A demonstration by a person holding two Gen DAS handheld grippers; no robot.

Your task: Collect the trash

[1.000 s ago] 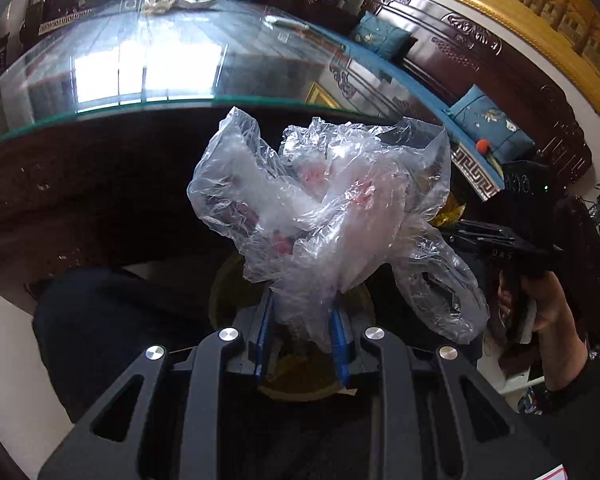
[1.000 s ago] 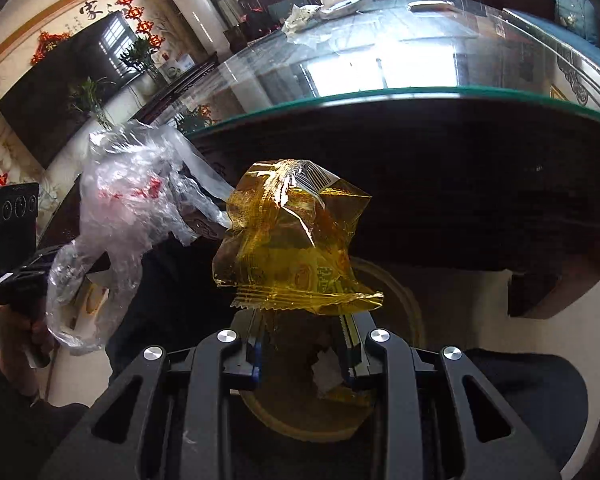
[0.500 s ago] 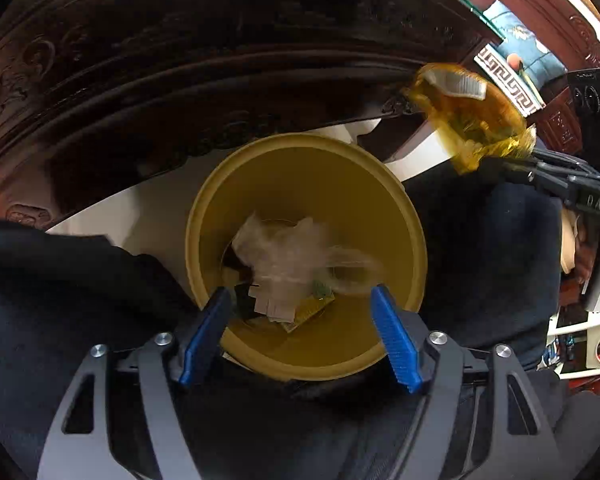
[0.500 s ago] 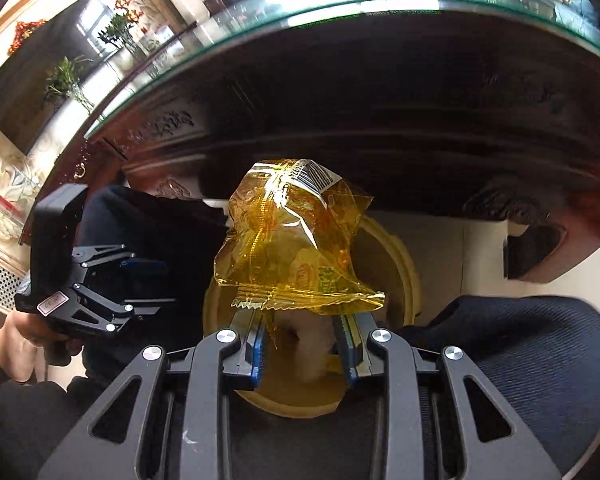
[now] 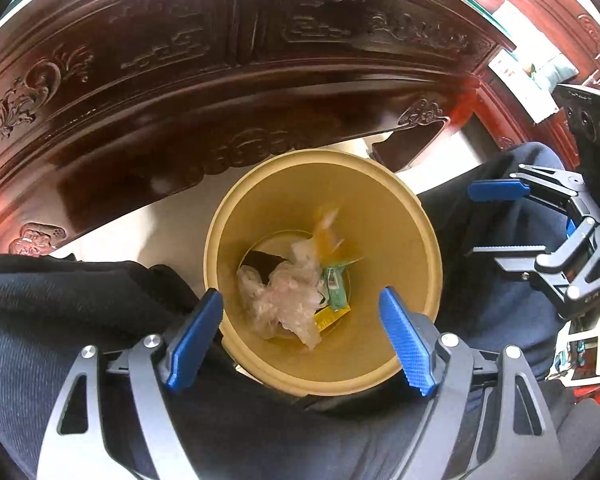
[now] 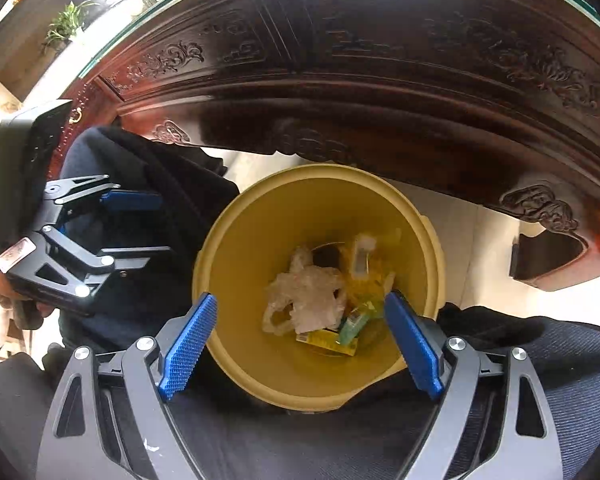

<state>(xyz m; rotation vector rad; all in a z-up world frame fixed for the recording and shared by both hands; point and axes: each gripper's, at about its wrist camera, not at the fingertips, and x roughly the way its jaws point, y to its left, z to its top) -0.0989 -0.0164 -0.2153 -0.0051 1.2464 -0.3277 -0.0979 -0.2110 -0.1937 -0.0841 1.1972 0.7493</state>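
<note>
trash lay at bottom of yellow bin [image 5: 400, 216]: clear plastic bag [image 5: 284, 300], amber wrapper [image 6: 364, 280] blurred beside it. left gripper [image 5: 300, 336] and right gripper [image 6: 300, 340] above rim, jaws just spread wide, nothing between them. carved table apron [image 5: 220, 80] behind bin.

No text or label is sharp enough to read.

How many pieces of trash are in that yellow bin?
4 that I can tell apart in the yellow bin: a clear plastic bag, an orange wrapper, a green packet and a yellow packet. More may lie hidden underneath.
</note>
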